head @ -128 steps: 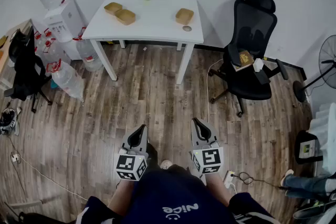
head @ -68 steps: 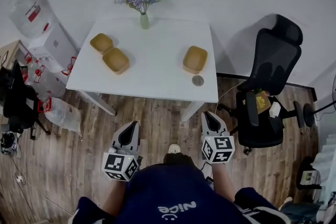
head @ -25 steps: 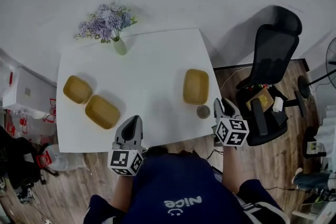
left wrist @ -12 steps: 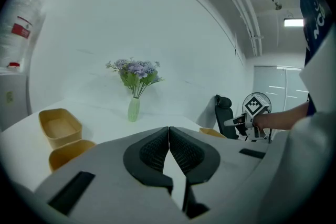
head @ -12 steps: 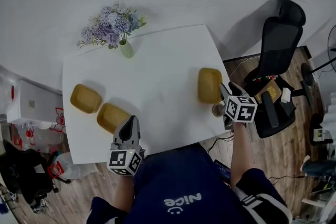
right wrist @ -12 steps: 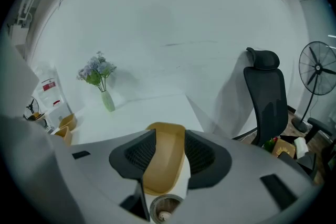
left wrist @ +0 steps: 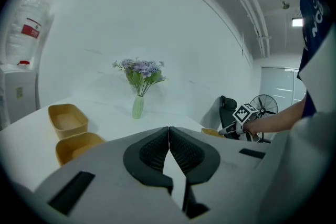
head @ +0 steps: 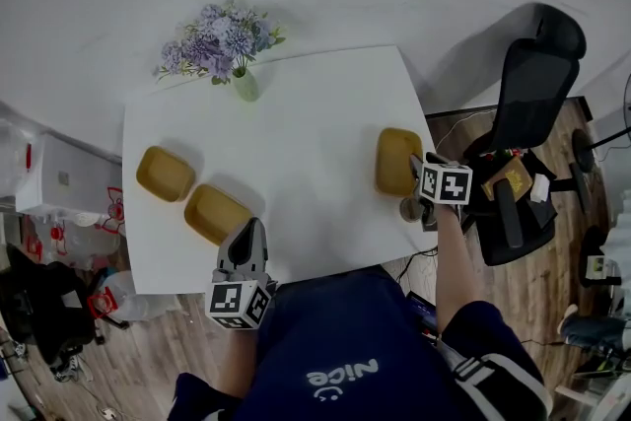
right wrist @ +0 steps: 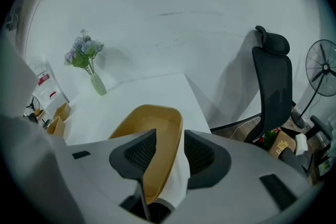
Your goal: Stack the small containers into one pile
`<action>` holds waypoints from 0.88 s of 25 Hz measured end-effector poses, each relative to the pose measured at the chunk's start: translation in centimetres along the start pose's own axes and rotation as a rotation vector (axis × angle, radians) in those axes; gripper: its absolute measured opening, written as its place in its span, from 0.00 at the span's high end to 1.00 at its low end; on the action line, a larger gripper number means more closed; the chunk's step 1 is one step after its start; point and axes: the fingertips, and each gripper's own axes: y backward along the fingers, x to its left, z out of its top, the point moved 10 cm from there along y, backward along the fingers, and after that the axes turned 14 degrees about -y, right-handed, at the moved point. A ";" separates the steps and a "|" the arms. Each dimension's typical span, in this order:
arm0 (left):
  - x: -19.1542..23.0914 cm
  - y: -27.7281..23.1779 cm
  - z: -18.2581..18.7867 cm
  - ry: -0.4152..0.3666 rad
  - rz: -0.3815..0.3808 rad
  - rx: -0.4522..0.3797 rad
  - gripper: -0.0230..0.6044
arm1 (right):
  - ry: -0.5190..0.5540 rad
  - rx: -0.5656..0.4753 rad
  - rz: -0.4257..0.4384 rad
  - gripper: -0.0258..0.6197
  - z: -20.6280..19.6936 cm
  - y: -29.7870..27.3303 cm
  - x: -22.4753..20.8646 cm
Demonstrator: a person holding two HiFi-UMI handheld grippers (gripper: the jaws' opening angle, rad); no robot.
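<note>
Right container (head: pixel 397 160): lies open side up near the right edge of the white desk (head: pixel 296 133).
Right gripper (head: pixel 418 174): jaws apart, straddling that container's right wall without pressing on it, one jaw over the hollow and one outside.
Other containers: two (head: pixel 165 174) (head: pixel 217 213) just beside each other at the desk's left, well apart from the first.
Left gripper (head: pixel 254 228): jaws together, empty, at the front edge near the closer one.
Vase of flowers (head: pixel 244 84): at the back.

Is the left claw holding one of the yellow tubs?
No, the left gripper is empty, its jaws shut together with nothing between them.
</note>
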 end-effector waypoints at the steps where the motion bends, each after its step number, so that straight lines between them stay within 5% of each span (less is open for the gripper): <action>1: 0.0 0.1 0.0 0.000 0.007 0.002 0.93 | -0.001 0.007 -0.005 0.69 0.0 -0.2 -0.1; 7: 0.0 1.1 -0.5 0.003 0.068 0.018 0.93 | -0.039 0.060 0.001 0.69 -0.5 -1.8 -0.7; 12: 0.0 1.3 -0.7 0.006 0.099 0.016 0.93 | -0.107 0.005 -0.040 0.85 -0.6 -1.7 -1.1; 22: -0.9 1.6 -0.7 0.011 0.137 0.011 0.93 | -0.138 -0.011 0.022 0.87 0.2 -1.6 -0.8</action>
